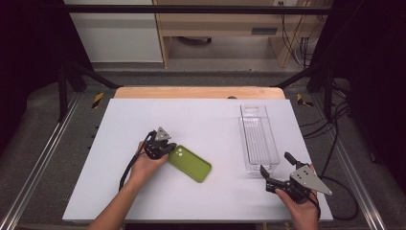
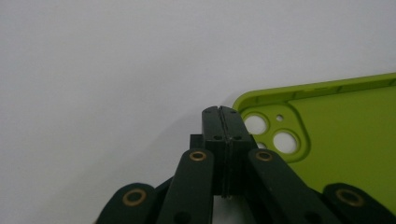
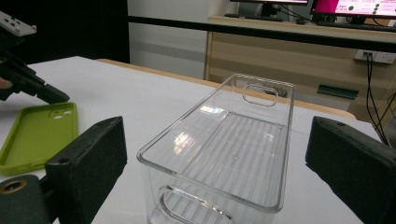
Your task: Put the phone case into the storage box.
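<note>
The green phone case (image 1: 190, 163) lies flat on the white table (image 1: 143, 191), a little left of centre in the high view, open side up, its long axis running from the camera cut-outs at its upper-left end down to the lower right. Your left gripper (image 1: 165, 150) sits at that upper-left corner, its jaws pressed together with nothing between them; in the left gripper view the tips rest just beside the case's camera corner (image 2: 275, 135), so the case lies to the right of and beyond the tool. That hand is clearly the nearer one.

To the right in the high view, the clear plastic bin (image 1: 258, 139) stands well apart from the case, with its long axis running up the frame. Your right gripper (image 1: 265, 173) is at its near short end, jaws spread wide and straddling the bin's end wall (image 3: 210, 186) without pressing on it.

No brand, label or legible writing appears on case or bin.
</note>
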Demonstrator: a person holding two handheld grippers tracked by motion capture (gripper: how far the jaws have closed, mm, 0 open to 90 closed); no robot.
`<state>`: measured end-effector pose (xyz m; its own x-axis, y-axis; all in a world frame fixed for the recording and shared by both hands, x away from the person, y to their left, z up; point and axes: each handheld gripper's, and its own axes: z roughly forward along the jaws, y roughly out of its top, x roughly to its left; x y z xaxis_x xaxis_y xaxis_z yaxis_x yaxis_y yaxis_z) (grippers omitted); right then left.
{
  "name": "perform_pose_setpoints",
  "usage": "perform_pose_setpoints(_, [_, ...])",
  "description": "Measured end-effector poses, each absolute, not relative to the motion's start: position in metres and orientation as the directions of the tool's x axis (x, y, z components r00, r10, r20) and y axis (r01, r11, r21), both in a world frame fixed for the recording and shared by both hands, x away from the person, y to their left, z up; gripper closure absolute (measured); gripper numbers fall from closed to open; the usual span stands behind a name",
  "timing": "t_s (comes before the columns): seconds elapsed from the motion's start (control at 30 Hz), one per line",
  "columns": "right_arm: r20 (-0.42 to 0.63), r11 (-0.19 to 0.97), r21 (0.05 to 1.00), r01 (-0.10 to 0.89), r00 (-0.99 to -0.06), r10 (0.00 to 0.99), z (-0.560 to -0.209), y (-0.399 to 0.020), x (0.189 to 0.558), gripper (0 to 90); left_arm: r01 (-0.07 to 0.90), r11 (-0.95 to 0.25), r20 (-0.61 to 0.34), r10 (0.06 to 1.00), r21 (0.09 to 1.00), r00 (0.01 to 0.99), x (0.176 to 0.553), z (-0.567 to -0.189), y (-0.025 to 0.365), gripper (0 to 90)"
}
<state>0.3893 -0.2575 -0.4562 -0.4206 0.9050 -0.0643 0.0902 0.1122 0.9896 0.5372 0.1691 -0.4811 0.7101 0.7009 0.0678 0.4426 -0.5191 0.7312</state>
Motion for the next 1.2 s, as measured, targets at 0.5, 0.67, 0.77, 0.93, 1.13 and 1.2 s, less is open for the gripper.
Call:
perform_pose_setpoints(0.5, [-0.068,0.115,0.99,0.087,-0.423,0.904,-0.456,-0.26,0.39,5.5,0.417,-0.546,0.066,0.66,0.727,0.749,0.521,-0.481,0.139,90.0])
perform_pose_setpoints(0.67, [-0.062,0.11,0.99,0.091,-0.419,0.906,-0.455,-0.261,0.389,5.0,0.417,-0.547,0.058,0.654,0.726,0.755,0.519,-0.481,0.135,90.0])
perform_pose_setpoints(0.77, [-0.069,0.115,0.989,0.088,-0.417,0.906,-0.456,-0.26,0.39,4.8,0.419,-0.542,0.053,0.654,0.729,0.755,0.518,-0.481,0.134,90.0])
perform_pose_setpoints(0.93, [-0.07,0.118,0.989,0.092,-0.413,0.908,-0.456,-0.261,0.39,4.5,0.419,-0.536,0.052,0.659,0.733,0.751,0.517,-0.482,0.133,90.0])
perform_pose_setpoints(1.13, [-0.076,0.12,0.989,0.082,-0.413,0.907,-0.456,-0.26,0.389,4.9,0.414,-0.542,0.055,0.652,0.732,0.756,0.515,-0.482,0.131,90.0])
perform_pose_setpoints(1.2, [-0.075,0.12,0.989,0.084,-0.416,0.906,-0.456,-0.26,0.39,4.9,0.418,-0.534,0.05,0.657,0.735,0.752,0.515,-0.482,0.132,90.0])
